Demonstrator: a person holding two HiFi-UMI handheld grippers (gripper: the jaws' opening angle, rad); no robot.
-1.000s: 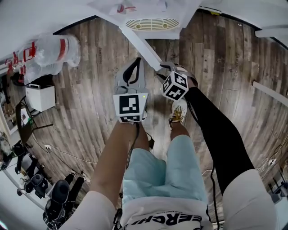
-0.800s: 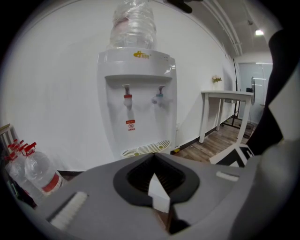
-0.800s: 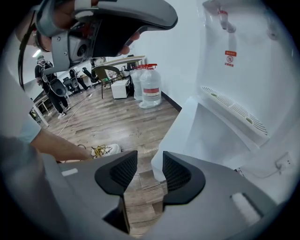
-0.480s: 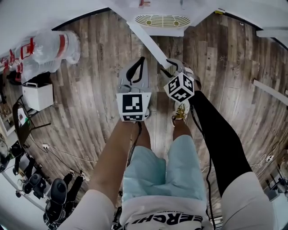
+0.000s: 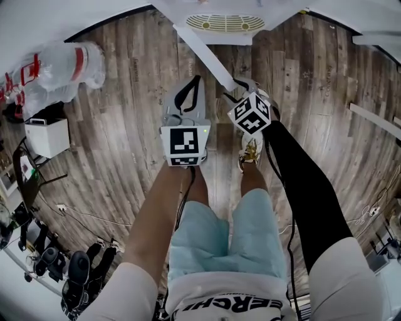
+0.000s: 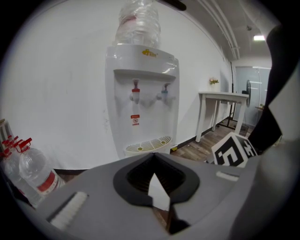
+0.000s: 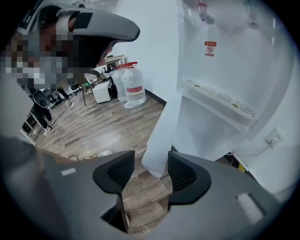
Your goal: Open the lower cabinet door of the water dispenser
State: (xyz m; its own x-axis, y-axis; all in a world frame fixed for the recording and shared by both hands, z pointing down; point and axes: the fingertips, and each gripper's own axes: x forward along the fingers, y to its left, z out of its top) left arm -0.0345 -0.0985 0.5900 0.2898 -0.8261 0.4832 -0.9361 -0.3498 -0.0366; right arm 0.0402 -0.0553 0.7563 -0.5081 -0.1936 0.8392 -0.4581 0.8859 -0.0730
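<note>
The white water dispenser (image 6: 143, 93) stands against the wall, its drip tray (image 5: 222, 24) at the top of the head view. Its lower cabinet door (image 5: 203, 59) has swung out over the wood floor. My right gripper (image 5: 240, 84) is at the door's free edge. Its jaws are opening, and the door's bottom corner (image 7: 161, 131) lies between the pads with a gap on either side. My left gripper (image 5: 188, 94) hovers shut and empty just left of the door, pointing at the dispenser (image 5: 250, 9). In the left gripper view, a sliver of the door shows past the closed left gripper (image 6: 157, 176).
Large water bottles (image 5: 62, 69) lie at the left by the wall, with a white box (image 5: 47, 135) beside them. Cables and chair bases (image 5: 69, 276) crowd the lower left floor. A white table (image 6: 220, 96) stands right of the dispenser. The person's legs and shoes (image 5: 249, 153) are below the grippers.
The right gripper's marker cube has rolled a little at the door edge. The left gripper has drifted slightly towards the dispenser and stays shut.
</note>
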